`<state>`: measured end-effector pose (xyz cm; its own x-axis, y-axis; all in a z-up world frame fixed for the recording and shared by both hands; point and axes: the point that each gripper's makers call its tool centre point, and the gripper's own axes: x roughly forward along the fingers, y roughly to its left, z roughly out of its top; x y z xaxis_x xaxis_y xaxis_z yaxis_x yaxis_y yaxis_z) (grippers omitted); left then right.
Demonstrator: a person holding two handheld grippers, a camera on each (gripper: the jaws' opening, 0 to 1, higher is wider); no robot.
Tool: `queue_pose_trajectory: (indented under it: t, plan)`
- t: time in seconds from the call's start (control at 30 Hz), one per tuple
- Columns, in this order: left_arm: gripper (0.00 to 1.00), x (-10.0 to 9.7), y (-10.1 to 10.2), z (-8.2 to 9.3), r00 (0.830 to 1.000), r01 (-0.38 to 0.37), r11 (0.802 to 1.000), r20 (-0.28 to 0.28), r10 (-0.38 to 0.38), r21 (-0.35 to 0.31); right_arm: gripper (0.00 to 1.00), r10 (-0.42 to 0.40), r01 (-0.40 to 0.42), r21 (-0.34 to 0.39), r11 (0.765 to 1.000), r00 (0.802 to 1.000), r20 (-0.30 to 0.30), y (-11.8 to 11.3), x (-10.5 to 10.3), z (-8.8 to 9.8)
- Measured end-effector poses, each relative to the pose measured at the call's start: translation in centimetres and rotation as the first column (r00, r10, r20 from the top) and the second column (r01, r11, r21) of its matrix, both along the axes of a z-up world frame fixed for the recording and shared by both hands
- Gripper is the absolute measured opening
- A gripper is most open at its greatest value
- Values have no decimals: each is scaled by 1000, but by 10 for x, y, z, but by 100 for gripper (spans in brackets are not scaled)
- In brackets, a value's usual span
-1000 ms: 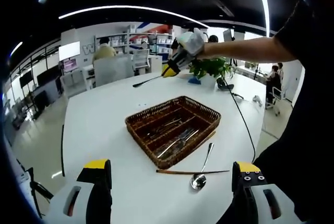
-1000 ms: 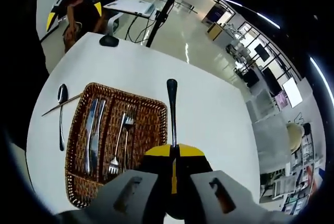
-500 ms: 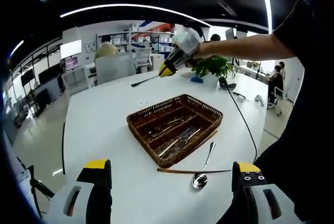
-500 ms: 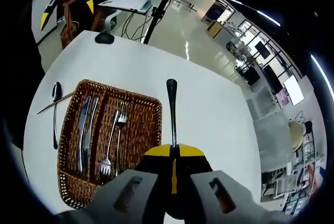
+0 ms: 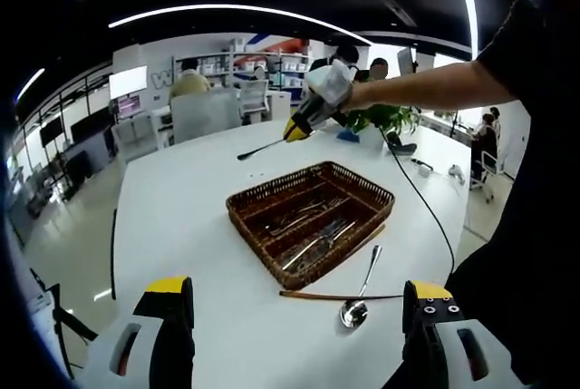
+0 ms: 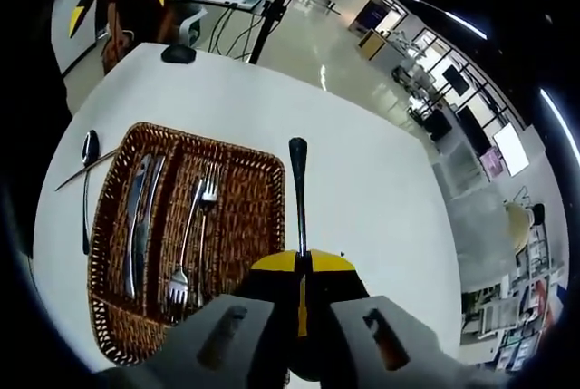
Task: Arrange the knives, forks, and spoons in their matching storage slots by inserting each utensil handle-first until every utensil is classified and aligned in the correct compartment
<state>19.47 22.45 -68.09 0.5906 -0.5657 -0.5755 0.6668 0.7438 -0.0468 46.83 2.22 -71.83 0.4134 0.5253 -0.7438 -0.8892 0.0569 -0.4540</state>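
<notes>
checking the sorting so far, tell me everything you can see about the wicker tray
The wicker tray is a dark brown woven rectangular basket with low walls and woven dividers forming long compartments. It sits flat on the white table. One outer compartment holds two knives, the middle one two forks, and the compartment nearest the right hand-held gripper looks empty. A spoon and a thin brown stick lie just outside it on the table.

Around the wicker tray the white surface lies bare on its far and left sides. On the near side a spoon and a thin stick lie across the approach; a black cable trails along the right edge.
</notes>
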Motion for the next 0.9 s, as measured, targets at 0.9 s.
queue_pose_trajectory:
  t: [0.9]
  plan:
    - [100,-3,5,-12,1000,-18,1000,-12,18,10,0,-81,82,8,997,996,-38,11,-9,-83]
